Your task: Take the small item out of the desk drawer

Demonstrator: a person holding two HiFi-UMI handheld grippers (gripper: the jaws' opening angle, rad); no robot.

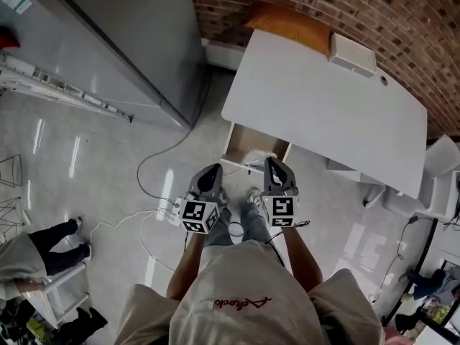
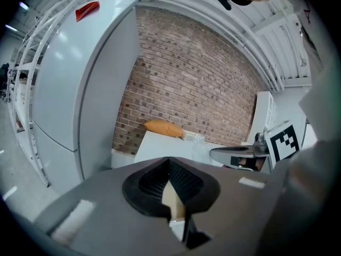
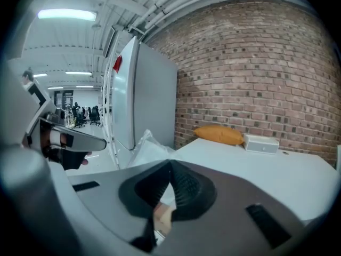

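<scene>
Lying just ahead of and below both gripper tips, the pulled-out white drawer with a pale wooden inside [image 1: 248,141] stands open from the white desk surface [image 1: 323,99], its length running away from the person. A crumpled clear plastic bag [image 1: 256,156] sits at its near end, just left of the right gripper [image 1: 272,162] and right of the left gripper [image 1: 215,169]. The small item itself cannot be made out; it is probably in or under that bag. The right gripper looks nearer, so the reach likely falls to it, downward and slightly forward. Both grippers have their jaws closed together with nothing held, so the chosen one must open first.
</scene>
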